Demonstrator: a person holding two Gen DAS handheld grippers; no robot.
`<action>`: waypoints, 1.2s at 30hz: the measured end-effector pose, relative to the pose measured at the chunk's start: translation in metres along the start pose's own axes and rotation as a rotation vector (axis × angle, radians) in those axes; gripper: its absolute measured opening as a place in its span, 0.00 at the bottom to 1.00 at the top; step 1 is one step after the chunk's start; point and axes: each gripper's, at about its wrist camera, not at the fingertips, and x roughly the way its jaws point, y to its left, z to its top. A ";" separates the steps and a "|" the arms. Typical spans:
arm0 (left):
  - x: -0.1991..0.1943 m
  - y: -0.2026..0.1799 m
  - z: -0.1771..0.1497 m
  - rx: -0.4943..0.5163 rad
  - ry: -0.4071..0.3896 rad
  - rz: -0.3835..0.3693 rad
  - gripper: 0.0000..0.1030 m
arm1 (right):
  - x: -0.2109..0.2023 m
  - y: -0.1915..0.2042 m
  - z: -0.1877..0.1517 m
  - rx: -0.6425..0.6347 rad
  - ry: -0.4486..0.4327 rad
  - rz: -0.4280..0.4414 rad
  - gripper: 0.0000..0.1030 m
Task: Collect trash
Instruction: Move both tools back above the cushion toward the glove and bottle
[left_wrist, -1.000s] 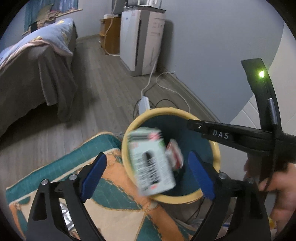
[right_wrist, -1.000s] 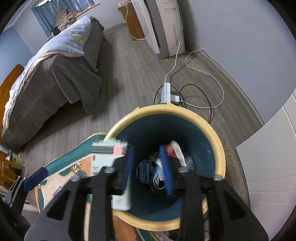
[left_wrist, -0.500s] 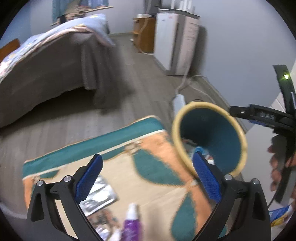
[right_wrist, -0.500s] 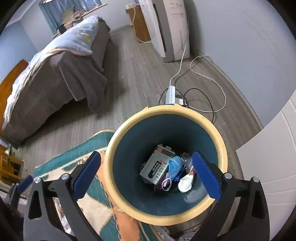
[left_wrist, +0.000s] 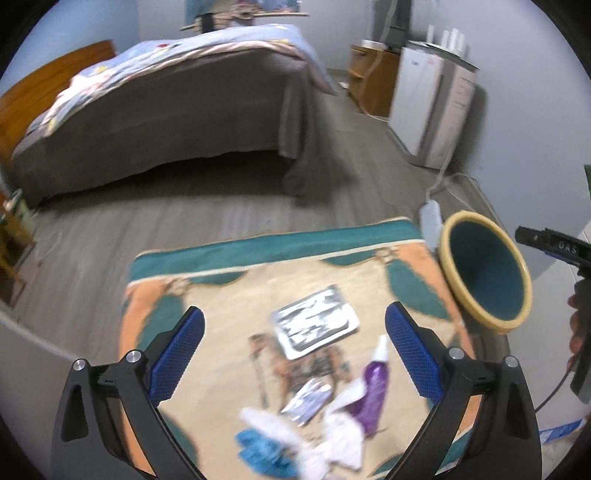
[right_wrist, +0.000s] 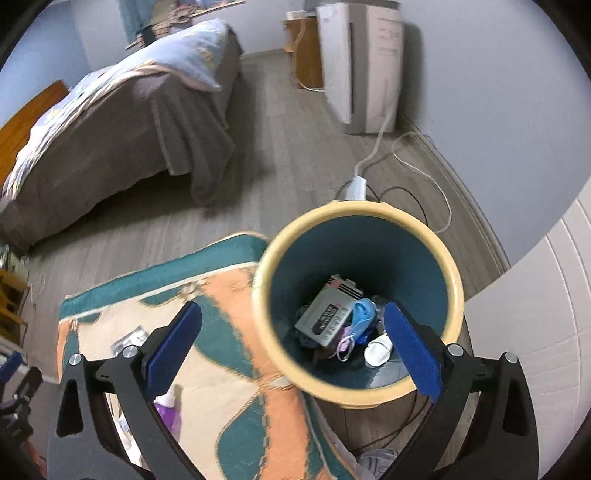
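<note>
Trash is partly collected: a carton (right_wrist: 327, 316) and scraps already lie in your bin (right_wrist: 452, 280). Both your left gripper (left_wrist: 293, 345) and right gripper (right_wrist: 291, 343) gape empty. A foil pack (left_wrist: 314, 325), purple bottle (left_wrist: 373, 395) and tissues (left_wrist: 332, 439) remain on the rug (left_wrist: 221, 291).

You are over grey wood-plank flooring (left_wrist: 229, 221). At eleven o'clock stands a bed (left_wrist: 166, 107) with a grey cover, pale blue quilt and wooden headboard (left_wrist: 48, 85). At one o'clock, a white appliance (left_wrist: 432, 107) and a wooden cabinet (left_wrist: 373, 83) stand against the blue-grey wall (left_wrist: 517, 122).
</note>
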 end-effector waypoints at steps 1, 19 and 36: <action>-0.006 0.008 -0.003 -0.019 -0.004 0.006 0.94 | -0.002 0.005 -0.001 -0.015 -0.002 0.001 0.94; -0.036 0.061 -0.056 -0.164 0.025 0.090 0.94 | -0.017 0.087 -0.046 -0.151 0.050 0.043 0.94; 0.012 0.067 -0.085 -0.125 0.166 0.129 0.95 | 0.013 0.149 -0.099 -0.359 0.169 0.114 0.94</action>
